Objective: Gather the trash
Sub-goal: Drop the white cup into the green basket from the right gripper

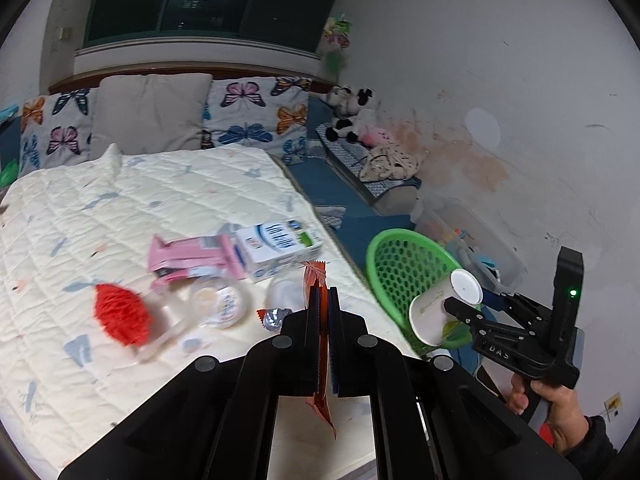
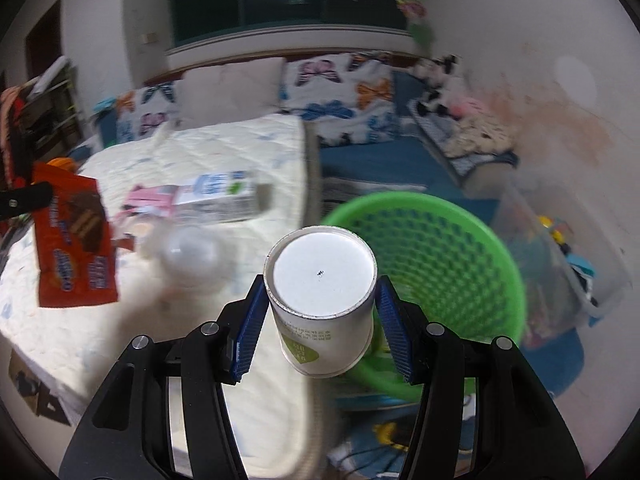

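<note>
Left gripper [image 1: 323,312]: I am pinching a flat orange foil snack wrapper [image 1: 318,276].
Right gripper [image 2: 320,308]: I am clamping a white paper cup [image 2: 322,300] (base facing forward) before the green mesh plastic basket [image 2: 448,256].

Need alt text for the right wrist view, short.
The right tongs grip a white paper cup, its base facing the camera, in front of a green mesh basket. To the left, the bed holds a milk carton and other trash, and an orange snack wrapper hangs at the left edge.
</note>
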